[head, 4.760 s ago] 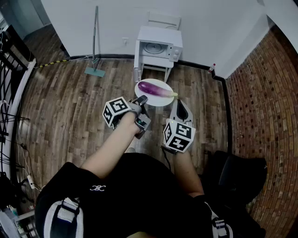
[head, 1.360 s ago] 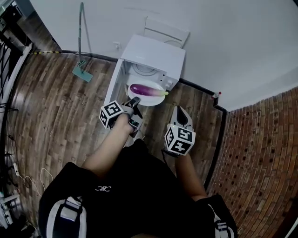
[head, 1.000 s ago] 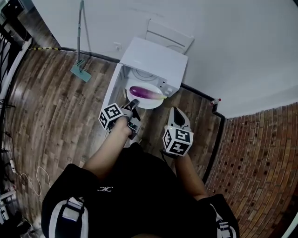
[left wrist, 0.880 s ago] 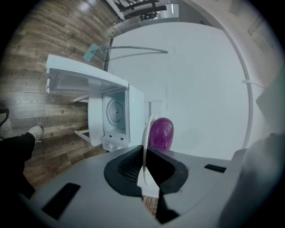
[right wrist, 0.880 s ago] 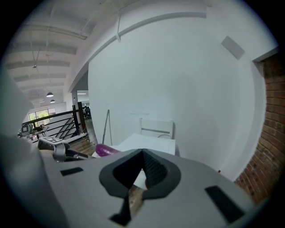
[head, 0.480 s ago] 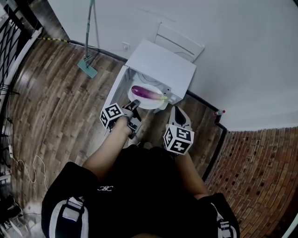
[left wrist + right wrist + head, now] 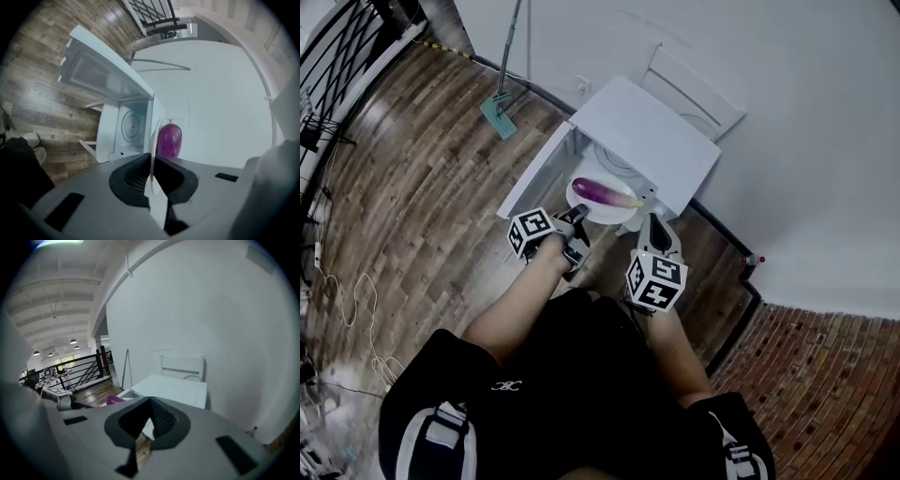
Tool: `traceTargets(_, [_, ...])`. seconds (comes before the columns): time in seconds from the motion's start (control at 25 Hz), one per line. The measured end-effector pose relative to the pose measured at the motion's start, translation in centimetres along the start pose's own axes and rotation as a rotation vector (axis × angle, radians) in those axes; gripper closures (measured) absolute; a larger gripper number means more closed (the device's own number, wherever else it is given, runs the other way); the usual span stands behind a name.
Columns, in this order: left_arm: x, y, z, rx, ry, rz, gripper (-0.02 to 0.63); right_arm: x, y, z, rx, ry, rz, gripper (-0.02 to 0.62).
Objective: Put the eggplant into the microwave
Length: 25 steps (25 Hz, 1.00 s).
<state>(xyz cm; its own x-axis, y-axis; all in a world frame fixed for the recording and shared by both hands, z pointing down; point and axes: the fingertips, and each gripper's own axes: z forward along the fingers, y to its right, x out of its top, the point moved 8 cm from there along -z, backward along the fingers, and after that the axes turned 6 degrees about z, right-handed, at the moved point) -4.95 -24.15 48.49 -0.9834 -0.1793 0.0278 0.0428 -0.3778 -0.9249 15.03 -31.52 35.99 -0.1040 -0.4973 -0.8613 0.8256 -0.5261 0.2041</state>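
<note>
At the far side of the wooden floor (image 7: 422, 187), against the white wall, stands a white microwave (image 7: 649, 139). Its door (image 7: 534, 180) is swung wide open to the left. In the left gripper view the microwave rests on a small white table (image 7: 88, 144), and the round turntable (image 7: 131, 125) shows inside the cavity.

The eggplant (image 7: 604, 193) is purple, with its green stem end pointing right. It lies across 1 white plate (image 7: 617, 215), which hangs just before the microwave's open front. Whether the far rim has passed into the cavity cannot be told.

The left gripper (image 7: 578, 215) carries that plate at the near-left rim. In the left gripper view its 2 jaws are clamped on the thin rim of the plate, which stands edge-on between them, with the eggplant's rounded end just beyond.

The right gripper (image 7: 654, 222) hangs just right of the plate, near the microwave's front right corner, and points toward it. In the right gripper view its 2 jaws meet at the tips with nothing held between them. Beyond them lie the microwave's flat top and a bit of purple at the left.

A white chair (image 7: 694, 89) stands behind the microwave against the wall. A mop (image 7: 499, 111) leans at the far left.
</note>
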Motion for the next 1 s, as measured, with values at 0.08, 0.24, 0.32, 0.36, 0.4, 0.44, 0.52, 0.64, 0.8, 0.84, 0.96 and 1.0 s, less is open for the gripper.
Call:
traceTargets(0.08, [0.4, -2.2, 2.0, -0.012, 0.002, 0.016, 0.591, -2.9, 0.7, 2.3, 0.007, 0.008, -0.002, 0.592])
traceTargets(0.24, [2.0, -7.5, 7.1, -0.091, 0.008, -0.004, 0.591, -10.0, 1.9, 7.7, 0.034, 0.063, -0.036, 0.592])
traceTargets(0.32, [2.9, -10.3, 9.6, -0.114, 0.011, 0.000, 0.591, -13.6, 2.4, 10.8, 0.063, 0.099, -0.041, 0.592])
traceTargets(0.36, [3.3, -11.7, 10.8, -0.126, 0.015, 0.011, 0.591, -15.3, 2.7, 12.2, 0.077, 0.117, -0.038, 0.592])
traceTargets(0.4, [3.8, -12.9, 12.0, -0.142, 0.020, 0.020, 0.591, -17.0, 3.0, 13.6, 0.088, 0.136, -0.031, 0.592])
traceTargets(0.44, [4.3, -14.1, 13.1, -0.163, 0.023, 0.023, 0.591, -18.7, 3.3, 14.9, 0.095, 0.154, -0.021, 0.592])
traceTargets(0.52, [5.4, -16.1, 15.3, -0.212, 0.017, 0.003, 0.591, -22.0, 3.9, 17.0, 0.102, 0.170, -0.006, 0.592])
traceTargets(0.64, [7.8, -17.4, 17.9, -0.244, 0.017, 0.013, 0.591, -25.7, 4.6, 18.8, 0.107, 0.179, -0.014, 0.592])
traceTargets(0.8, [10.0, -16.8, 19.9, -0.231, 0.035, 0.087, 0.589, -28.0, 5.7, 19.3, 0.088, 0.184, -0.004, 0.592])
traceTargets(0.84, [10.3, -16.7, 20.5, -0.229, 0.033, 0.091, 0.589, -28.4, 6.0, 19.3, 0.076, 0.179, 0.000, 0.592])
traceTargets(0.96, [10.6, -16.7, 22.4, -0.221, 0.016, 0.068, 0.589, -28.9, 7.0, 18.8, 0.050, 0.166, 0.023, 0.592])
traceTargets(1.0, [10.6, -16.7, 23.1, -0.220, 0.010, 0.060, 0.589, -28.9, 7.3, 18.6, 0.043, 0.168, 0.028, 0.592])
